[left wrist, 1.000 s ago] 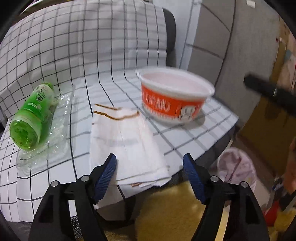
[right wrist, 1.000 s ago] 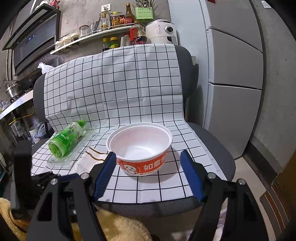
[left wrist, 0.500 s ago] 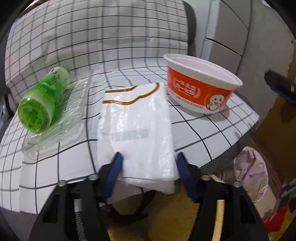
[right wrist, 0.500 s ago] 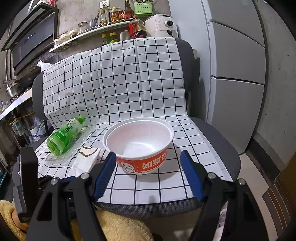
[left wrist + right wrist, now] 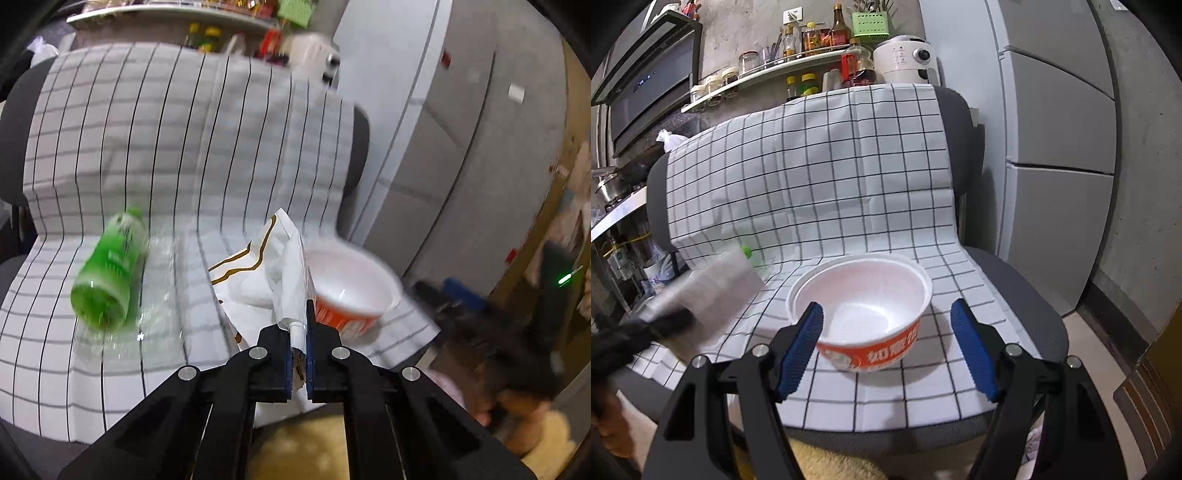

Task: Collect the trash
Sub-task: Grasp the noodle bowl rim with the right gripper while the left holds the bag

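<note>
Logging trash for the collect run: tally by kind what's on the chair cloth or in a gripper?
Bottle: 1
Clear tray: 1
Bag: 1, pinched in left gripper
Bowl: 1, right gripper open in front of it
Total: 4

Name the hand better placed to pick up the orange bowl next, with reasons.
Right. The right gripper is open and empty, with the orange bowl straight ahead between its fingers. The left gripper is shut on the white plastic bag.

Both wrist views close, angled down over the chair seat (image 5: 1015,280). Shared: orange bowl (image 5: 351,291) and checked cloth (image 5: 812,177).
</note>
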A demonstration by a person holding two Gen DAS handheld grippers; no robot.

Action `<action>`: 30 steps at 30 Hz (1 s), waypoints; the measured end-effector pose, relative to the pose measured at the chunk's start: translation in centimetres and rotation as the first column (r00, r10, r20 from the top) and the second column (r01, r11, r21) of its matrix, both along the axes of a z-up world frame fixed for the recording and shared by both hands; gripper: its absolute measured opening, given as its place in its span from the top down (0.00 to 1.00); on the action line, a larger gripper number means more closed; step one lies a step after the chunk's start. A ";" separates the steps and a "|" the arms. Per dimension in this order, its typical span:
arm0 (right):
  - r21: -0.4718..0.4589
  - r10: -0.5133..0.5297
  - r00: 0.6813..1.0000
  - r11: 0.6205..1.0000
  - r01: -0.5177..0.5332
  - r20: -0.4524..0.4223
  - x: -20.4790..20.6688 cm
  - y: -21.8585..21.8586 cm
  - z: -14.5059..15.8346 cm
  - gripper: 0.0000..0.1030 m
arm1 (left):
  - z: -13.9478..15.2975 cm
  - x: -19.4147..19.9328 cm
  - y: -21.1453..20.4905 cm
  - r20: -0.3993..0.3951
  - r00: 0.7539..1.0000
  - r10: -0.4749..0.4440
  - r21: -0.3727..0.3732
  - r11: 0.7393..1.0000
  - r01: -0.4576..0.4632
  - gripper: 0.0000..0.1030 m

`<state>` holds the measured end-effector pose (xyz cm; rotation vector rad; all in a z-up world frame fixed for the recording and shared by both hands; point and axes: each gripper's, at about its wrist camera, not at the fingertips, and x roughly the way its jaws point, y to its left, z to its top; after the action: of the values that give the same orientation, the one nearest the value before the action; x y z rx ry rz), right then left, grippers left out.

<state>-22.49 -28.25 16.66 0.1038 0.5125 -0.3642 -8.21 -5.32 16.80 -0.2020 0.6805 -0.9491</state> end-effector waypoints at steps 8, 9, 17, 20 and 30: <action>0.041 -0.077 0.996 0.996 0.078 -0.040 3.4 -3.2 -1.2 0.49 | 0.0 1.3 -1.4 0.008 0.999 0.038 -0.009 0.999 -0.038 0.96; 0.047 -0.087 0.995 0.995 0.090 -0.050 3.8 -3.6 -1.6 0.49 | -0.4 1.5 -1.7 0.002 0.999 0.040 -0.005 0.999 -0.040 0.96; 0.128 -0.109 0.985 0.984 0.126 -0.136 6.2 -5.6 -4.6 0.69 | -2.3 2.8 -2.4 -0.022 0.998 0.050 0.026 0.998 -0.049 0.96; 0.139 -0.107 0.987 0.983 0.124 -0.123 6.0 -5.4 -4.5 0.80 | -2.8 3.1 -2.3 -0.035 0.998 0.056 0.030 0.998 -0.055 0.96; 0.146 -0.095 0.995 0.985 0.095 -0.007 1.5 -4.1 -0.1 0.94 | -1.8 1.0 -1.1 -0.028 0.999 0.029 0.002 1.000 -0.029 0.96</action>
<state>-20.98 -32.36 16.60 0.2708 0.5353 -0.4197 -7.21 -6.46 14.96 -0.2239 0.7026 -0.9190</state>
